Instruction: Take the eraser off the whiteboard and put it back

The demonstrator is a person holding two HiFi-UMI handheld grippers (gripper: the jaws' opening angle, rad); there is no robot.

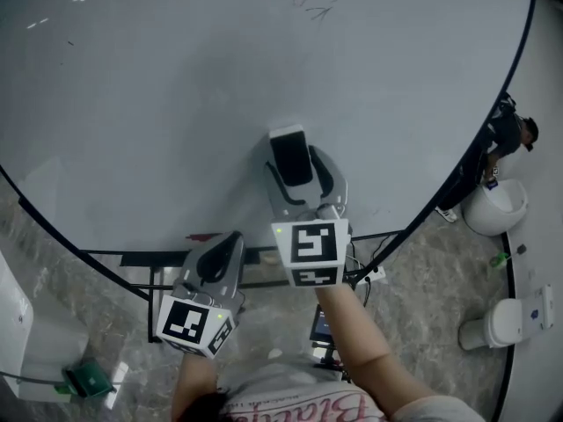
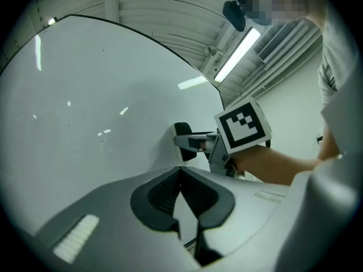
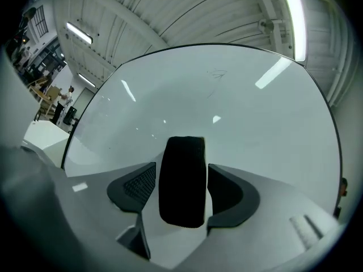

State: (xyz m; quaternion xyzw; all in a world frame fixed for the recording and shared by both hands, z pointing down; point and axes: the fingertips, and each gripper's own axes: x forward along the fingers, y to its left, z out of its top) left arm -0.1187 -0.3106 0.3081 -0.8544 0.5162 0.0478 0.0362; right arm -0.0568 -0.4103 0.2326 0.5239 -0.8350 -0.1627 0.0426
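One large whiteboard (image 1: 176,104) across head view. Right gripper (image 1: 297,176) at its lower middle, jaws spread, pads just clear of what sits between. Left gripper (image 1: 230,243) lower left, jaws together, empty. Black eraser (image 3: 182,180) flat on board, between right jaws.

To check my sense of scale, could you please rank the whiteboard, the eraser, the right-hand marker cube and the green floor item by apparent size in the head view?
1. whiteboard, by far the largest
2. right-hand marker cube, though its nearness to the camera makes it look bigger
3. eraser
4. green floor item
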